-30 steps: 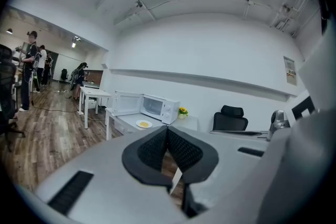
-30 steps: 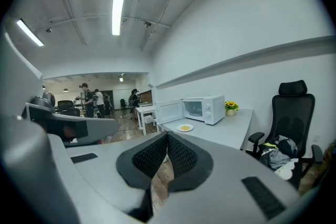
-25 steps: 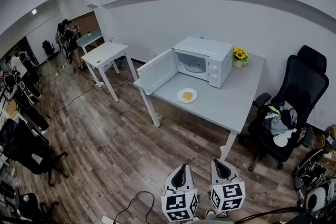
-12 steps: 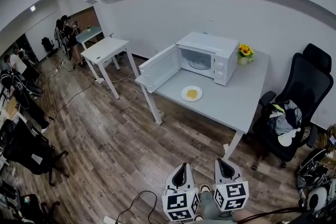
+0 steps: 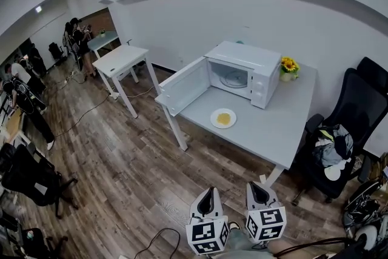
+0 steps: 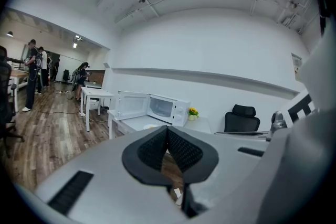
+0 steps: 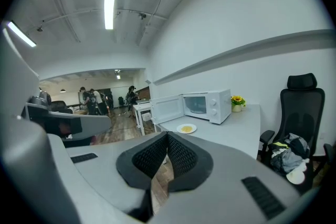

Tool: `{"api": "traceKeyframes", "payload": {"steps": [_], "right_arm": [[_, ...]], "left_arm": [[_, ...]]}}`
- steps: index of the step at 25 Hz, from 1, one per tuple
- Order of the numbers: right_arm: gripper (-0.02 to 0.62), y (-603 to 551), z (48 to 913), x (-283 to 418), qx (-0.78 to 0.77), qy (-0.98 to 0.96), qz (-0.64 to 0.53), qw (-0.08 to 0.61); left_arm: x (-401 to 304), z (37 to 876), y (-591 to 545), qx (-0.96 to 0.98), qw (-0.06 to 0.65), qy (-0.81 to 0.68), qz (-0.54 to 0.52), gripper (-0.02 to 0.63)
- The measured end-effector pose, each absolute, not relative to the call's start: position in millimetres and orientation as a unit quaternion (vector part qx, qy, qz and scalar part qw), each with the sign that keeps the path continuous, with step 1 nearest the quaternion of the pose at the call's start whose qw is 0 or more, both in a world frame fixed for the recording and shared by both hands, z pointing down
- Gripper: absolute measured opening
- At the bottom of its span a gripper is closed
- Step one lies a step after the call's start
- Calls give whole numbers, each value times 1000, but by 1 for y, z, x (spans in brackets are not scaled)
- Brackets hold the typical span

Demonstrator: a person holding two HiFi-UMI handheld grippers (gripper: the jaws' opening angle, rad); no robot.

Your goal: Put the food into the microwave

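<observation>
2 grippers (image 5: 209,192) (image 5: 255,186) far from food (image 5: 224,119)

left tool (image 5: 210,192): grey shell, black ribbed pads (image 6: 182,150), black-and-white marker cube (image 5: 208,238) | right tool (image 5: 255,186): same build
</observation>
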State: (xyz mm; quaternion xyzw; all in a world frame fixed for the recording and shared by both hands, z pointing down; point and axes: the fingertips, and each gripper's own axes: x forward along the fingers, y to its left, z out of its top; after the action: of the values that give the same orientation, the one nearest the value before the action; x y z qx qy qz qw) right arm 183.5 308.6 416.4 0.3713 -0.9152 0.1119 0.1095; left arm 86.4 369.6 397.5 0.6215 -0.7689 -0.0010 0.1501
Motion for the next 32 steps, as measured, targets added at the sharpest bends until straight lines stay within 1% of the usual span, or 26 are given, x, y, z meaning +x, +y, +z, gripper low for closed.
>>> {"api": "traceKeyframes", "payload": {"steps": [7,18,32], "right_arm": [[14,260,413,160,363,-918,113,109],[14,198,423,147,356,-918,129,121],[14,149,426,113,317,-932,123,129]], "left_arm": [[64,392,323,616,143,-775,0,2],[50,396,265,607,152,-780,4,2],[22,400,226,575,157,-803,5,2]]}}
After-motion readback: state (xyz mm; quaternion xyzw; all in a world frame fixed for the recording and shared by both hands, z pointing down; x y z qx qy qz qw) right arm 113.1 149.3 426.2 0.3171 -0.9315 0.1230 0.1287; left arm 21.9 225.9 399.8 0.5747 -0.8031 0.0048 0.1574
